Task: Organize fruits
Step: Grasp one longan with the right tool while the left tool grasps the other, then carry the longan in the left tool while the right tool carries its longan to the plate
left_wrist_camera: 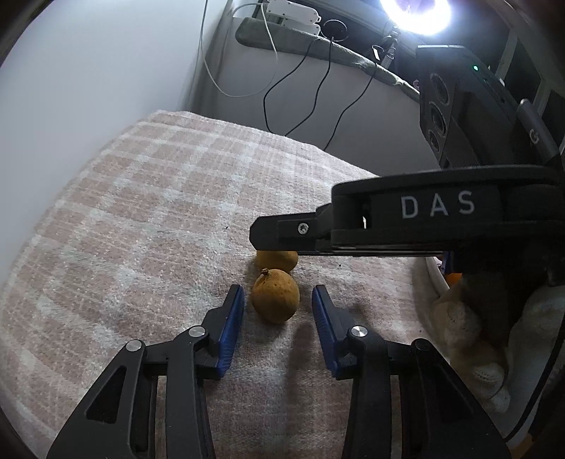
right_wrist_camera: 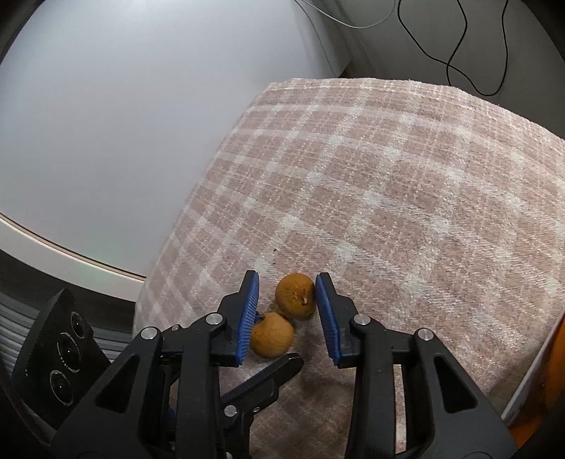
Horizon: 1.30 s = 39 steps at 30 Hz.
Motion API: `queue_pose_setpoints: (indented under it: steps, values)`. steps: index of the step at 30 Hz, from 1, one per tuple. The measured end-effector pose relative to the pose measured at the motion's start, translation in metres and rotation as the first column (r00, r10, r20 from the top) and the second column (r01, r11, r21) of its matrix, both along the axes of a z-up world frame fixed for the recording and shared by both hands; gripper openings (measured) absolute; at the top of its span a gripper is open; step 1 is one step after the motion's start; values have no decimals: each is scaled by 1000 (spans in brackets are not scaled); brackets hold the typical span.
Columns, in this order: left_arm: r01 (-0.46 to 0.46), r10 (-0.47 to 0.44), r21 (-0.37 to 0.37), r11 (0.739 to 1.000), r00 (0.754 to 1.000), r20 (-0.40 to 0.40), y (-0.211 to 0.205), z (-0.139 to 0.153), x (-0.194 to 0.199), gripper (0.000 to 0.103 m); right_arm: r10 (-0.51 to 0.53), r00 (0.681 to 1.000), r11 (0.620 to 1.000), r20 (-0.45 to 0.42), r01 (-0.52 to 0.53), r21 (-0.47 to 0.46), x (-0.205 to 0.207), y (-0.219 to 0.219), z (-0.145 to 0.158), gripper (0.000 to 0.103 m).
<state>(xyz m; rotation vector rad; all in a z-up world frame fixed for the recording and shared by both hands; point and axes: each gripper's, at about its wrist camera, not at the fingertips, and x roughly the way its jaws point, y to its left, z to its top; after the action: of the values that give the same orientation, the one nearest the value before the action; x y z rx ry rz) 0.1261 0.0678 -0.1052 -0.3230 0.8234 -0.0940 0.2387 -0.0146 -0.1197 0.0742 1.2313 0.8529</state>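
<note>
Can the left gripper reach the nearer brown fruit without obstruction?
Probably yes. The nearer brown fruit lies on the checked cloth between the open left gripper fingers, nothing before it. The second fruit touches it behind, under the right gripper.

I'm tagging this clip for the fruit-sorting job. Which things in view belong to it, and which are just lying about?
Belongs to the job:
- near brown fruit
- far brown fruit
- left claw
- right claw

Just lying about:
- checked cloth
- black cable
- white cable
- lamp
</note>
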Motion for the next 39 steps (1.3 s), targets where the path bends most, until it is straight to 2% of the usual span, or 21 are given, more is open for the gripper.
queue_pose_setpoints:
  steps: [4, 7, 11, 23, 39]
  values:
    - [0, 0, -1, 1000, 1000, -2, 0, -1, 0, 31, 16, 1000, 1000, -15, -16, -15, -3, 2, -5, 36]
    - [-1, 1, -7, 1000, 1000, -2, 2, -2, 0, 25, 7, 1000, 1000, 2, -7, -21, -4, 1, -5, 27]
    - [0, 0, -7, 1000, 1000, 0, 2, -3, 1, 25, -5, 1000, 1000, -8, 5, -4, -2, -3, -4, 27]
    - [-11, 11, 10, 1000, 1000, 20, -2, 4, -13, 25, -30, 999, 999, 44, 29, 26, -11, -19, 19, 26]
    - [-7, 3, 39, 999, 996, 87, -9, 29, -40, 25, -31, 989, 997, 143, 21, 70, -54, -55, 55, 26]
